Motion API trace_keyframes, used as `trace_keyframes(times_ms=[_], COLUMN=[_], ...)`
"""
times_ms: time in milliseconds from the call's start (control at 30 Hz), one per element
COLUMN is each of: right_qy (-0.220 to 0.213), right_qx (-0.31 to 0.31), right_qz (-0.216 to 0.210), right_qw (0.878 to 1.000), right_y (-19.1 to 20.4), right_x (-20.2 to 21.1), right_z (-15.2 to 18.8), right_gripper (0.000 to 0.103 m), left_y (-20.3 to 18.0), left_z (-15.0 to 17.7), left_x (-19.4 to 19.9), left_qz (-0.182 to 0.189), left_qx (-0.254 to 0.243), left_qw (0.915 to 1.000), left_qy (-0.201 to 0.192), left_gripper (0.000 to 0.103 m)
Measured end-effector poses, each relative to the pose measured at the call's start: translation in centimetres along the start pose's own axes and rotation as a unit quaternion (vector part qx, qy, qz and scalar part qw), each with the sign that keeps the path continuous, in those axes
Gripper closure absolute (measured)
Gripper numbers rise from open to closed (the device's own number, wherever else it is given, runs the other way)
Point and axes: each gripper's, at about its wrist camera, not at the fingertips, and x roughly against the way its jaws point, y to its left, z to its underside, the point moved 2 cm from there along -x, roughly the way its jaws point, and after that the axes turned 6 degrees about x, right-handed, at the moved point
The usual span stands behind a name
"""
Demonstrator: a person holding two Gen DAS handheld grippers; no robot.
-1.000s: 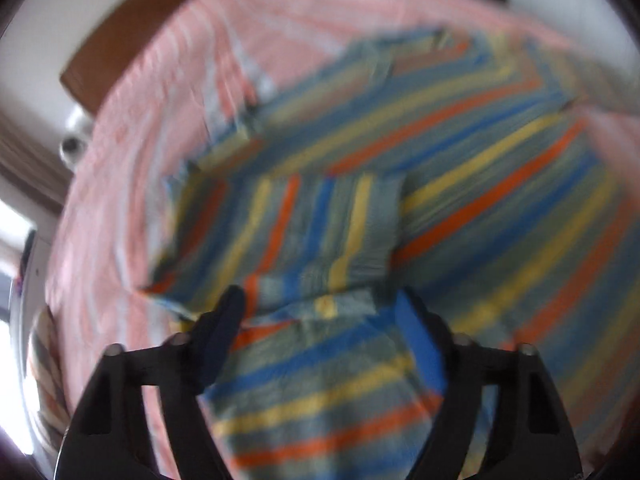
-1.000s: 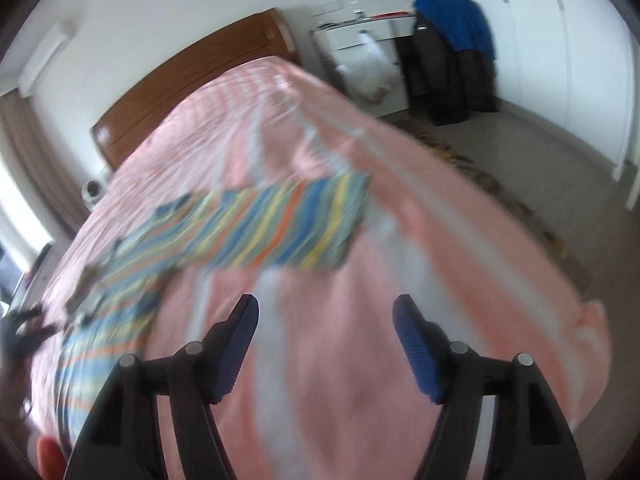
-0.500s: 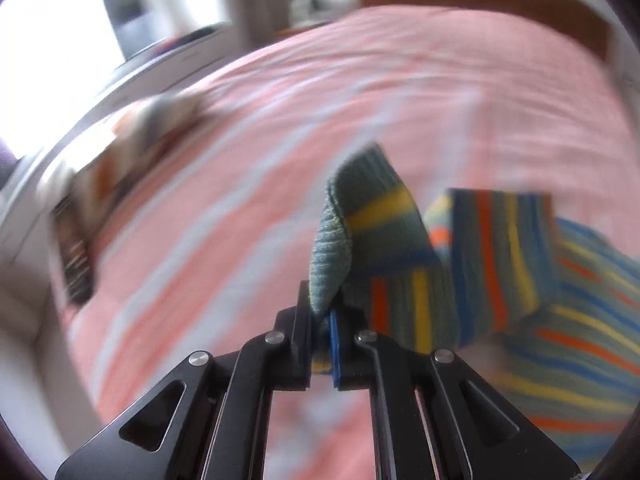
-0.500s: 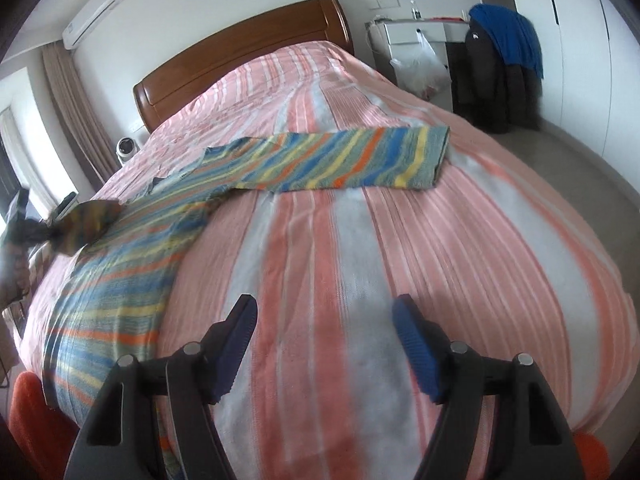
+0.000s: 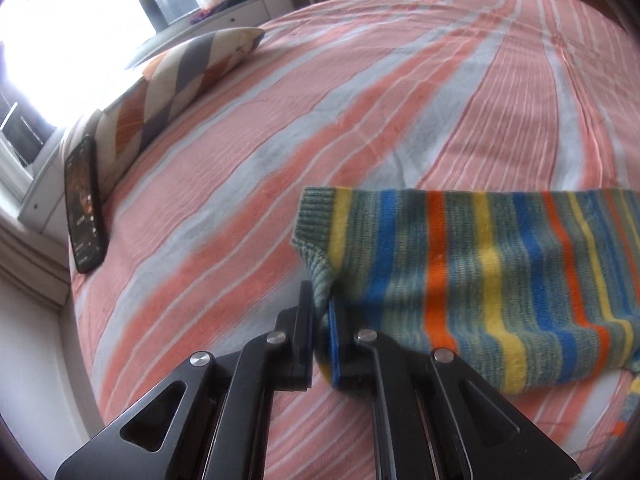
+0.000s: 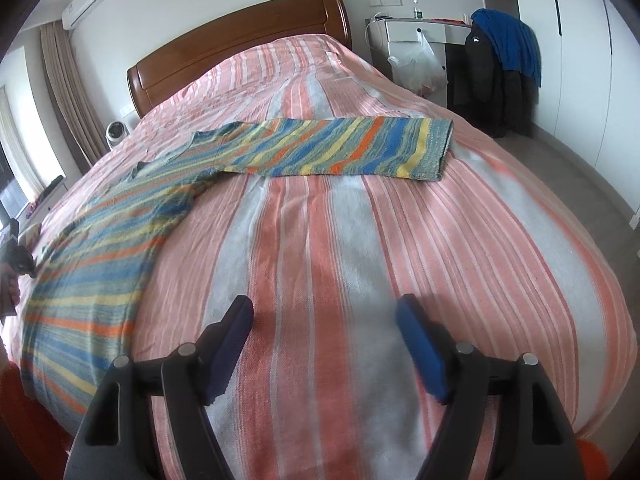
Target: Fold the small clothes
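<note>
left gripper [image 5: 320,312]: jaws pressed together, ribbed cuff of the striped sweater [image 6: 120,240] pinched | striped sweater: spread flat on the striped bedspread [image 6: 360,240], one sleeve stretched toward the bed's right edge | right gripper [image 6: 324,344]: jaws spread wide and just widened further, nothing between them, held above bare bedspread

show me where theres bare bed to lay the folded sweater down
The widest bare patch is the bedspread ahead of the open right claw, bordered by the striped sweater body on the left and its spread sleeve beyond. Another lies between the phone, pillow and the cuff pinched in the left claw.
</note>
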Motion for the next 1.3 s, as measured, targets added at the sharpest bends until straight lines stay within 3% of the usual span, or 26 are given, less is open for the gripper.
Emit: trace_keyframes(times_ms=[133, 167, 233, 300, 333, 400, 467, 567, 633, 700, 800, 833, 933, 967, 1000, 1033, 1100, 1300], right_qy=[0.0, 0.0, -0.001, -0.001, -0.002, -0.004, -0.003, 0.026, 0.08, 0.127, 0.179, 0.183, 0.201, 0.203, 0.208, 0.216, 0.219, 0.208], right_qx=[0.006, 0.007, 0.012, 0.014, 0.013, 0.007, -0.003, 0.002, 0.007, 0.031, 0.081, 0.084, 0.081, 0.084, 0.092, 0.107, 0.128, 0.135], right_qz=[0.004, 0.005, 0.007, 0.007, 0.006, 0.001, -0.012, -0.096, -0.205, -0.261, -0.252, -0.25, -0.241, -0.239, -0.238, -0.235, -0.226, -0.217], right_qw=[1.0, 1.0, 1.0, 1.0, 1.0, 1.0, 1.0, 0.995, 0.975, 0.956, 0.948, 0.947, 0.946, 0.946, 0.944, 0.942, 0.941, 0.944], right_y=[0.2, 0.3, 0.5, 0.6, 0.6, 0.4, 0.5, 1.8, 3.8, 6.1, 8.9, 9.3, 10.4, 10.7, 11.2, 11.6, 12.0, 11.7], right_x=[-0.3, -0.3, -0.4, -0.4, -0.4, 0.1, 1.2, 3.1, 4.1, 4.9, 4.5, 4.2, 2.3, 1.9, 1.7, 1.4, 1.6, 5.6], right_z=[0.2, 0.1, 0.1, 0.1, 0.1, 0.0, -0.3, -0.4, 0.5, 1.9, 4.2, 4.5, 5.1, 5.1, 5.2, 5.3, 5.4, 4.6], right_gripper=[0.027, 0.026, 0.024, 0.023, 0.023, 0.023, 0.023, 0.023, 0.023, 0.023, 0.026, 0.033, 0.047, 0.052, 0.068, 0.097, 0.098, 0.099], left_y=[-0.3, -0.1, 0.9, 1.9, 2.6, 3.5, 4.1, 4.3, 4.2, 3.8, 2.7, 2.1, 1.5, 1.2, 0.9, 0.7, 0.7, 3.3], left_z=[0.5, 0.5, 0.7, 1.0, 1.6, 3.3, 5.9, 11.2, 15.3, 18.4, 21.5, 22.2, 23.0, 23.3, 23.8, 24.2, 24.7, 25.2], left_x=[-0.2, -0.1, 0.4, 1.3, 2.3, 4.7, 7.5, 11.4, 13.2, 13.7, 13.4, 13.0, 12.8, 13.1, 13.4, 13.5, 13.9, 14.6], left_qz=[-0.004, 0.002, 0.018, 0.021, 0.026, 0.073, 0.156, 0.269, 0.308, 0.308, 0.292, 0.285, 0.281, 0.286, 0.29, 0.291, 0.286, 0.3], left_qx=[-0.019, -0.014, 0.0, 0.009, 0.01, -0.005, -0.041, -0.114, -0.162, -0.193, -0.223, -0.231, -0.237, -0.247, -0.259, -0.267, -0.273, -0.281], left_qw=[0.9997, 0.9997, 0.9995, 0.9994, 0.9991, 0.9968, 0.9868, 0.9558, 0.9353, 0.9281, 0.9249, 0.9248, 0.9243, 0.9203, 0.9157, 0.9126, 0.9132, 0.905], left_qy=[-0.016, -0.019, -0.024, -0.027, -0.031, -0.032, -0.015, 0.036, 0.063, 0.082, 0.098, 0.1, 0.101, 0.102, 0.103, 0.107, 0.099, 0.11], left_gripper=[0.097, 0.093, 0.083, 0.047, 0.044, 0.043, 0.041, 0.028, 0.027, 0.027, 0.029, 0.03, 0.049, 0.069, 0.098, 0.098, 0.1, 0.101])
